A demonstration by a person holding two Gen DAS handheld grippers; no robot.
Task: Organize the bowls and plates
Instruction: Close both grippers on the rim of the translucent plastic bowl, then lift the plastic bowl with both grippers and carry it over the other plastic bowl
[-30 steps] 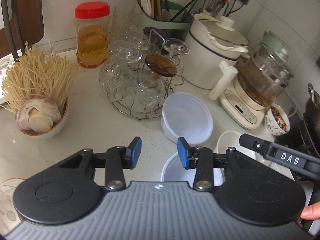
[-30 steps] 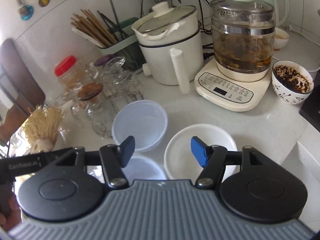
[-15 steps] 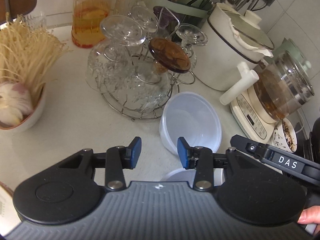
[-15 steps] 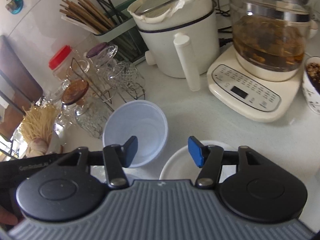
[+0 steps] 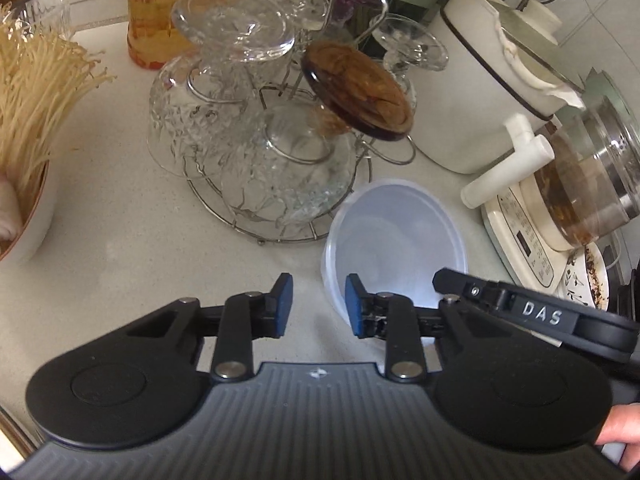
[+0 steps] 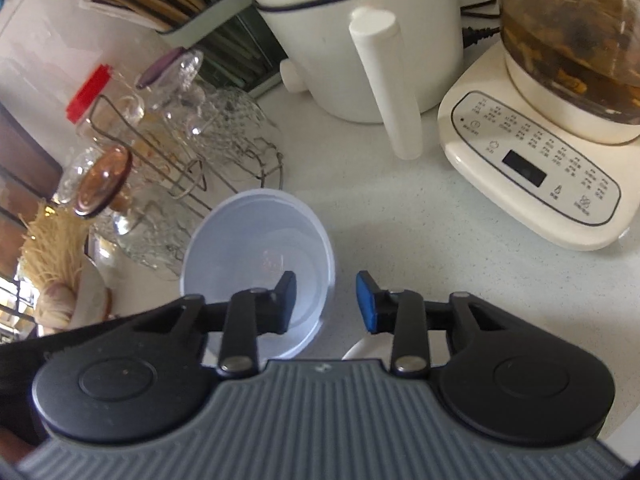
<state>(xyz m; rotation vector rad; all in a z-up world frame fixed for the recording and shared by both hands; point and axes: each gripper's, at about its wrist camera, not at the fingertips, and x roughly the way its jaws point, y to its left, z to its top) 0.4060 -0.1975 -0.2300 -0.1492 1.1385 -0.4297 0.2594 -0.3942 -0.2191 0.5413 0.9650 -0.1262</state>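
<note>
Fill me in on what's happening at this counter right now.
A person is tidying bowls with a handheld claw in each hand. Both work at the translucent plastic bowl standing beside the wire rack of glasses. The left claw straddles the bowl's near rim, one finger outside and one inside, and is closing. The right claw straddles the opposite rim, also closing. Neither visibly pinches the wall yet, and the bowl sits on the counter.
</note>
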